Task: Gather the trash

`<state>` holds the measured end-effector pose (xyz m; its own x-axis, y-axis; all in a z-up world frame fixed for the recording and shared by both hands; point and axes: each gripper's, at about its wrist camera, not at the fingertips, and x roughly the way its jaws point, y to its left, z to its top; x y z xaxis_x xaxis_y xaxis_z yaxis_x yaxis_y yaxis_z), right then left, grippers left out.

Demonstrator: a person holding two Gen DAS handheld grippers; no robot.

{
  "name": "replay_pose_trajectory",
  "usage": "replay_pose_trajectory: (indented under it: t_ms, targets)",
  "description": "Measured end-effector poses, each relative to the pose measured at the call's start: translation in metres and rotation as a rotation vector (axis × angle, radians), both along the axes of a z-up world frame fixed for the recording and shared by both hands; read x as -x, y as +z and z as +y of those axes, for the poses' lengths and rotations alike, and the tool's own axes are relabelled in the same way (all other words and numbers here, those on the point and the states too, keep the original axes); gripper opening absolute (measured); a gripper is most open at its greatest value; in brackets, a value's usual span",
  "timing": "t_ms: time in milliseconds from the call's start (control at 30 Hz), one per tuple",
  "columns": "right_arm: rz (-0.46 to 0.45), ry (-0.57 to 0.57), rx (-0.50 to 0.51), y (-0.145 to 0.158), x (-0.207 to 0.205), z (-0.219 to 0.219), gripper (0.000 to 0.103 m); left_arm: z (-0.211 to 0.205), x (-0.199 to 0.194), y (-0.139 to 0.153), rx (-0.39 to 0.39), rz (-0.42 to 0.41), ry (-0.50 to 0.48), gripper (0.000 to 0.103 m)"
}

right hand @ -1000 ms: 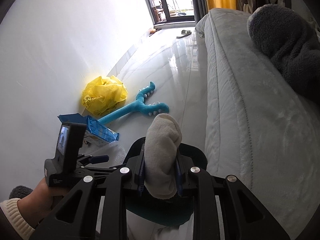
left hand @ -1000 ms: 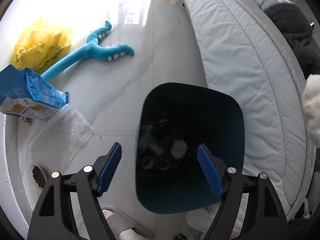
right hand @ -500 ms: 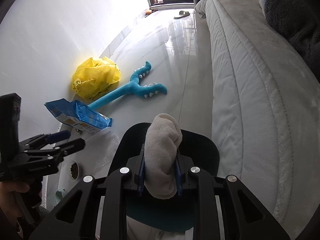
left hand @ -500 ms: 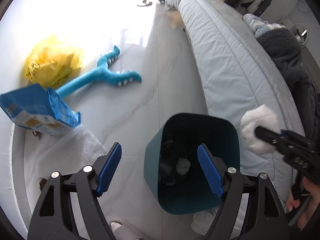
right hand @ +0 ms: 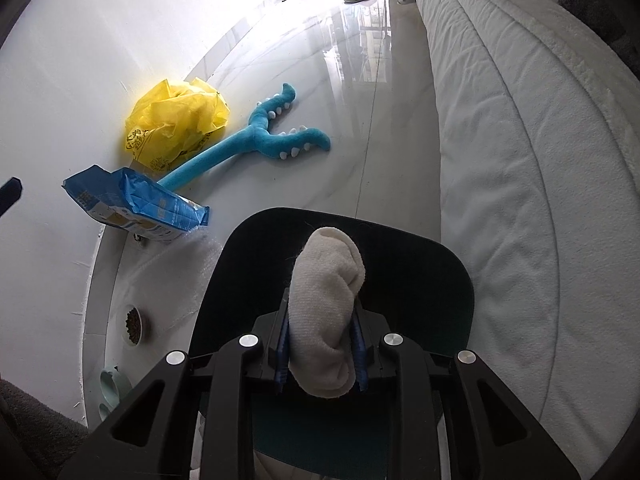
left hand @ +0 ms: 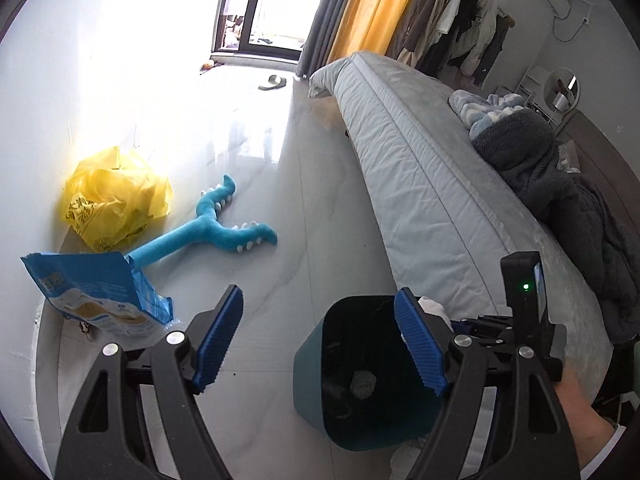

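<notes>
Sock (right hand: pixel 326 304) in right claw (right hand: pixel 320 354) (above bin (right hand: pixel 456 280))

Bin (right hand: pixel 460 280) interior: dark in my right wrist view, contents unreadable; left view shows only dim lumps. Sock (right hand: pixel 326 312) lower end hidden betw. my right gripper (right hand: pixel 320 354) pads. Blue bag (left hand: pixel 94 294) print too small to read. Bowl (right hand: pixel 134 324) contents unclear.

Left wrist view angled down across the floor toward the far window, right wrist view steeper, close above the teal bin (right hand: pixel 456 280), both sharing bin, yellow bag (left hand: pixel 116 196), bed edge (left hand: pixel 420 184)
</notes>
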<state>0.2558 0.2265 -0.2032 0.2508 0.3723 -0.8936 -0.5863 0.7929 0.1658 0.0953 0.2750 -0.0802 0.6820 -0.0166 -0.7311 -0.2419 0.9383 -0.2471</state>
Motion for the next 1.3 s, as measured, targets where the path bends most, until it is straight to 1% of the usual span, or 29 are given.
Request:
replay_pose_trajectory:
  t_ms: [100,233,300,367,433,533,633,733,933,1000,1067,1167,1200,1300]
  targets:
    - [0.001,0.005,0.013,-0.006,0.0,0.004,0.027,0.0,0.004,0.01,-0.04,-0.034,-0.01,0.077]
    - [0.01,-0.004,0.031,-0.014,-0.002,0.005,0.028,0.001,0.009,0.021,-0.061,-0.075,-0.018,0.075]
    - [0.015,-0.005,0.055,-0.021,-0.002,0.005,0.031,-0.001,0.011,0.027,-0.079,-0.098,-0.027,0.075]
    - [0.018,-0.006,0.073,-0.027,-0.002,0.005,0.039,-0.004,0.012,0.031,-0.094,-0.118,-0.032,0.075]
    - [0.02,-0.005,0.08,-0.03,-0.001,0.003,0.045,-0.005,0.014,0.035,-0.096,-0.138,-0.038,0.075]
    - [0.023,-0.007,0.082,-0.031,-0.001,-0.001,0.046,-0.01,0.014,0.043,-0.1,-0.168,-0.041,0.075]
    - [0.009,-0.008,0.067,-0.025,0.001,-0.006,0.047,-0.015,0.015,0.051,-0.097,-0.198,-0.045,0.075]
    - [-0.024,-0.011,0.036,-0.009,0.005,-0.011,0.048,-0.02,0.017,0.054,-0.104,-0.215,-0.052,0.075]
    - [-0.134,-0.029,-0.052,0.042,0.014,-0.035,0.053,-0.042,0.018,0.061,-0.14,-0.229,-0.075,0.076]
    - [-0.181,-0.043,-0.077,0.062,0.021,-0.051,0.056,-0.05,0.018,0.066,-0.161,-0.245,-0.074,0.083]
    - [-0.22,-0.065,-0.109,0.08,0.027,-0.07,0.06,-0.06,0.018,0.074,-0.182,-0.276,-0.066,0.085]
    - [-0.294,-0.103,-0.135,0.106,0.038,-0.104,0.067,-0.077,0.019,0.087,-0.188,-0.32,-0.056,0.096]
    - [-0.322,-0.117,-0.147,0.115,0.043,-0.117,0.067,-0.085,0.022,0.09,-0.186,-0.338,-0.056,0.097]
    - [-0.379,-0.165,-0.199,0.14,0.055,-0.158,0.075,-0.109,0.028,0.098,-0.201,-0.364,-0.064,0.1]
